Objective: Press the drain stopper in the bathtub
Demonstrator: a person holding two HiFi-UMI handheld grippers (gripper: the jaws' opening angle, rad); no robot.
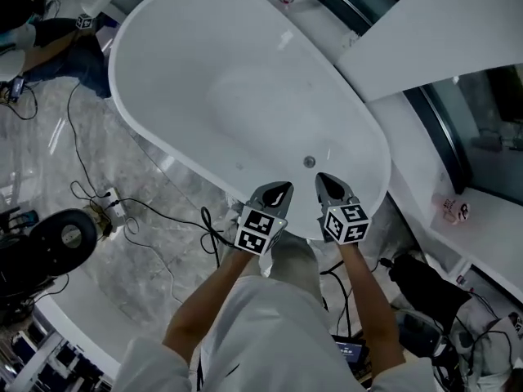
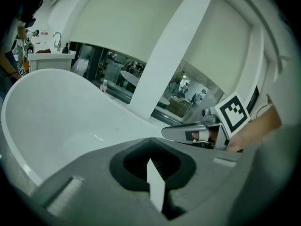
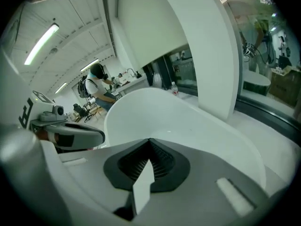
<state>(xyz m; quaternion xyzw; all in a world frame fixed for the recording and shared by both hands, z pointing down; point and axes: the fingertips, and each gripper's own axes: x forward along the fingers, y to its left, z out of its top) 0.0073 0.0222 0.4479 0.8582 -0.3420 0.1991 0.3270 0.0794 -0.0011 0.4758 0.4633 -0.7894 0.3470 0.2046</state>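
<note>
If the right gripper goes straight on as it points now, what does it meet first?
Probably the inside of the bathtub, close to the drain stopper; the height of the right gripper is unclear.

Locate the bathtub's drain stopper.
Head view: the small round metal drain stopper lies in the white oval bathtub, just beyond the left gripper and right gripper.

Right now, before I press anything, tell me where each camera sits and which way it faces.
Head view: on the person's head, looking steeply down into the bathtub at the drain stopper; both forearms, left tongs and right tongs show.
Left gripper view: on the left tongs, along shut jaws across the bathtub toward windows; right tongs at right.
Right gripper view: on the right tongs, over the bathtub toward a person; left tongs at left.
Shared: the bathtub.
</note>
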